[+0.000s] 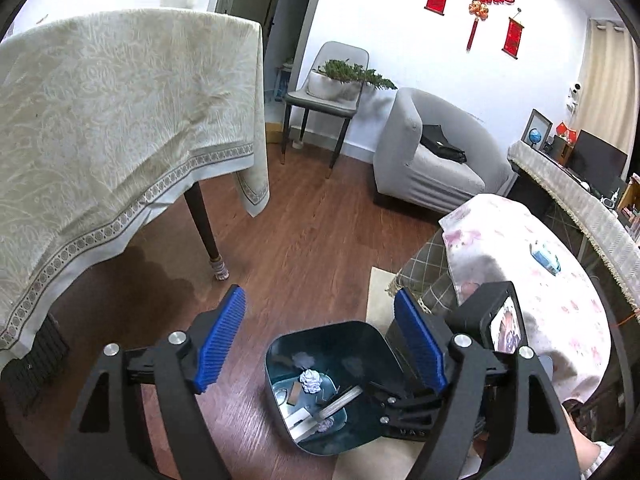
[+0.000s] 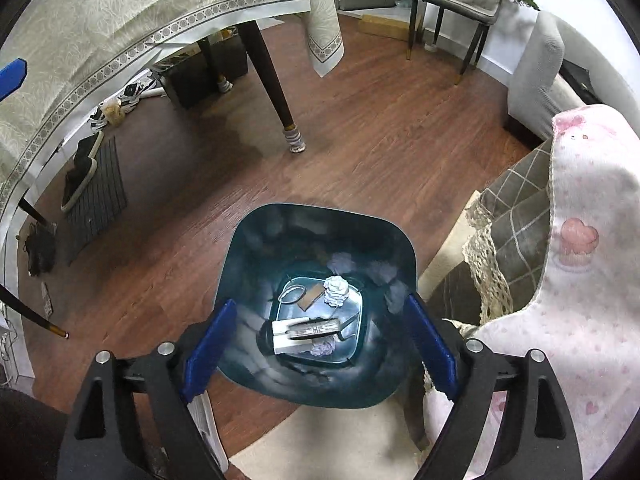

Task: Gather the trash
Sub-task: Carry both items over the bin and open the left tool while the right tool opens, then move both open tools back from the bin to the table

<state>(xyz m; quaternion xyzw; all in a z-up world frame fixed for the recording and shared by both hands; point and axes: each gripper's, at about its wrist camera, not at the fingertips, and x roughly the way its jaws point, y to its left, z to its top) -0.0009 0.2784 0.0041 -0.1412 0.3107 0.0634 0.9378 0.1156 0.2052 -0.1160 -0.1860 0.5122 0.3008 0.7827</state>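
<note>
Both claws stand wide apart with nothing between their ribbed blue pads. The right gripper (image 2: pixel 320 344) points steeply down into the trash bin (image 2: pixel 400 248), a glossy dark teal tub with rounded corners standing on the wood-plank floor (image 2: pixel 380 152); its jaws straddle the near rim without visibly touching it. Directly ahead of it on the bin's bottom lie a crumpled white paper ball (image 2: pixel 336 289), a flat brown card (image 2: pixel 312 295), a thin wire ring (image 2: pixel 292 293), a white box with a dark strip (image 2: pixel 306 330) and a small pale crumple (image 2: pixel 324 347). The left gripper (image 1: pixel 320 340) is tilted down less steeply; the bin (image 1: pixel 348 332) sits low between its jaws, and the right gripper's black body (image 1: pixel 492 320) hangs just beyond the left gripper's right pad. To the right of both lies a pink heart-print cloth (image 2: pixel 592 208), soft and draped.
</note>
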